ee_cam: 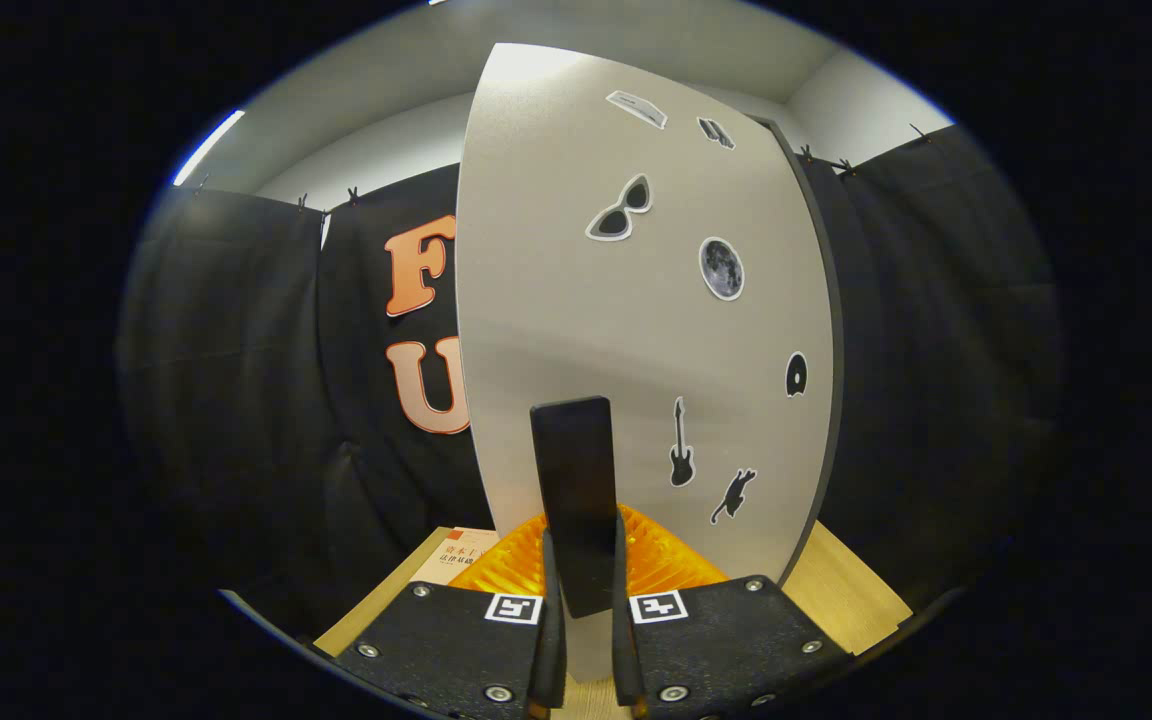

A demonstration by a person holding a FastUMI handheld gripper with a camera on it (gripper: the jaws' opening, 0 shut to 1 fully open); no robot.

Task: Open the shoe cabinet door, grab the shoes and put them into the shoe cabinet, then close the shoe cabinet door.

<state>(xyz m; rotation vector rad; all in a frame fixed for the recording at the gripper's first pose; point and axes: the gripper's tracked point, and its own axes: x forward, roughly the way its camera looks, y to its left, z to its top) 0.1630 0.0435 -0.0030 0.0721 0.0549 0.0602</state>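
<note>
Claw [581,600] fingers pinch the dark upright handle [574,490] on the near face of the shoe cabinet door [626,330], so we judge we can swing that door.

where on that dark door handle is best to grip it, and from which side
Grip the handle on its two long flat sides, coming straight at the door face-on. It is a narrow upright bar standing out from the panel, so its side faces suit a pinch. The gripper is already there, one finger on each side of its lower end, apparently shut on it.
</note>
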